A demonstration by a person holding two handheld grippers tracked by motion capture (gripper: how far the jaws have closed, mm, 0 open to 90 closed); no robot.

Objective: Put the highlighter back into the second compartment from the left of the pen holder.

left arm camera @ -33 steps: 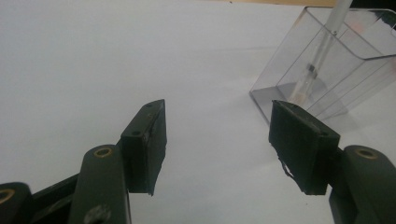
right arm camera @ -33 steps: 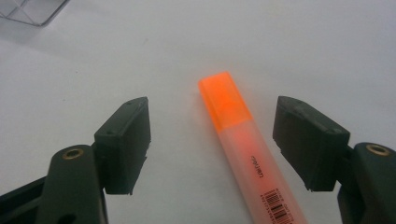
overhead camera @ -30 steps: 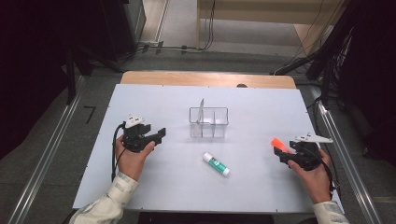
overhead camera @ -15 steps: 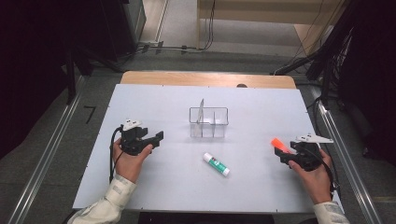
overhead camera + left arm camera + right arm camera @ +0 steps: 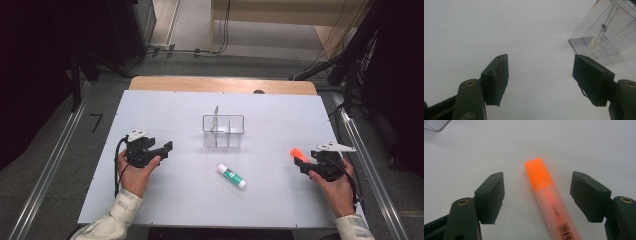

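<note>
My left gripper (image 5: 165, 152) rests at the left of the white table (image 5: 280, 115), jaws pointing right. They have just been opening and stand open, with nothing between them (image 5: 541, 62). A clear plastic organiser (image 5: 223, 131) stands mid-table, with a slim clear pen (image 5: 216, 117) upright in its left compartment; the organiser (image 5: 604, 32) also shows ahead of the left jaws. A white glue stick (image 5: 231, 176) with a green label lies in front of it. My right gripper (image 5: 301, 164) is open around an orange highlighter (image 5: 544, 187), which lies flat between the pads, untouched.
A wooden strip (image 5: 222, 85) borders the table's far edge. Metal rails (image 5: 360, 150) run along both sides, and cables lie on the floor beyond. Bare white surface stretches between the glue stick and each hand.
The left gripper has drifted slightly left and toward the person, and its jaws look a little wider. The right hand and the highlighter have not moved.
</note>
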